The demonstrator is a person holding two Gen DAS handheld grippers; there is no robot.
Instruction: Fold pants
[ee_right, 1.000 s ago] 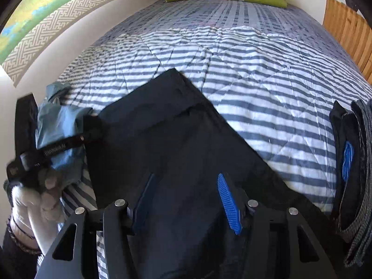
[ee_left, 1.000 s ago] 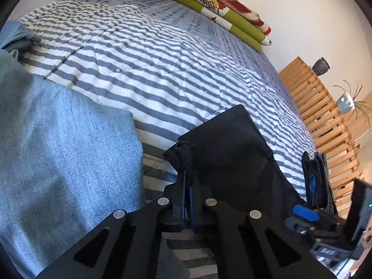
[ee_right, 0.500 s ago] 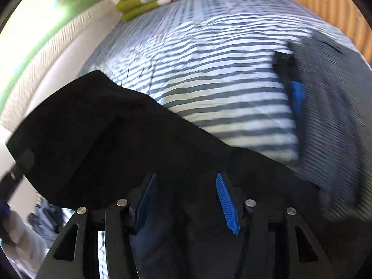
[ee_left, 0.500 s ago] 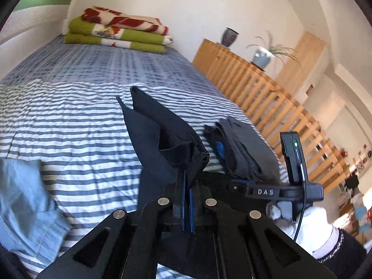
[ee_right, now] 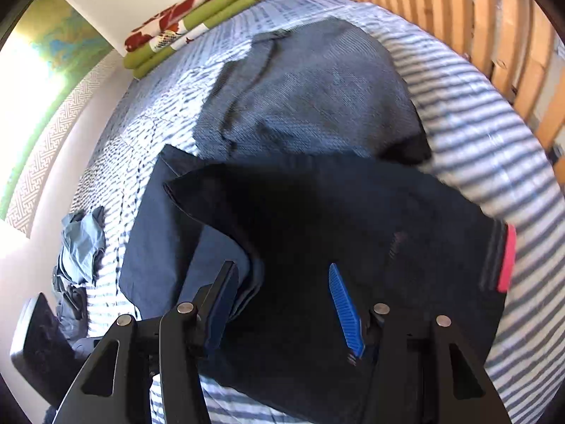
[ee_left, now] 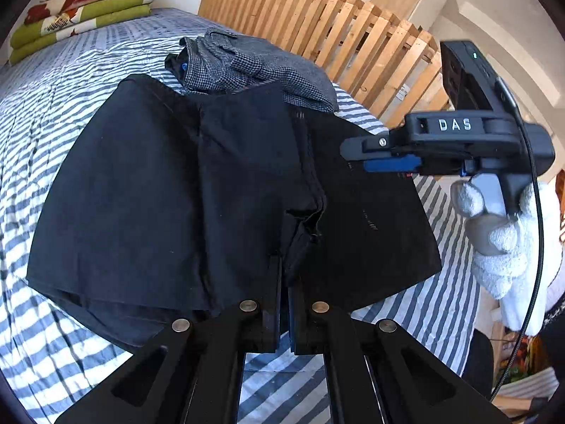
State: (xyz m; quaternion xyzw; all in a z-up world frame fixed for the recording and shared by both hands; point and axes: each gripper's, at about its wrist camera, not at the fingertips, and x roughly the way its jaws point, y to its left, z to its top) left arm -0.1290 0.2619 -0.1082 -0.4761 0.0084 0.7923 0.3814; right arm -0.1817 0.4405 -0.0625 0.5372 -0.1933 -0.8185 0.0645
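The black pants (ee_left: 176, 183) lie folded over on the striped bedspread (ee_left: 53, 81), their far edge against a grey folded garment (ee_left: 254, 67). My left gripper (ee_left: 284, 265) is shut on a bunched edge of the black pants near the middle of the fold. My right gripper (ee_left: 356, 157), held by a white-gloved hand (ee_left: 505, 233), hovers over the pants' right side. In the right wrist view the right gripper (ee_right: 281, 266) stands open above the black pants (ee_right: 353, 212). Its blue pads are bare, with cloth below them and none pinched.
A wooden slatted frame (ee_left: 335, 28) runs along the bed's far right side. Folded green and red blankets (ee_left: 81, 10) sit at the head of the bed. A crumpled light blue garment (ee_right: 83, 247) lies at the left edge, by the wall.
Both grippers have swung rightwards across the bed, the left carrying the black pants. The pants now rest beside the grey folded garment. The light blue garment has left the left wrist view.
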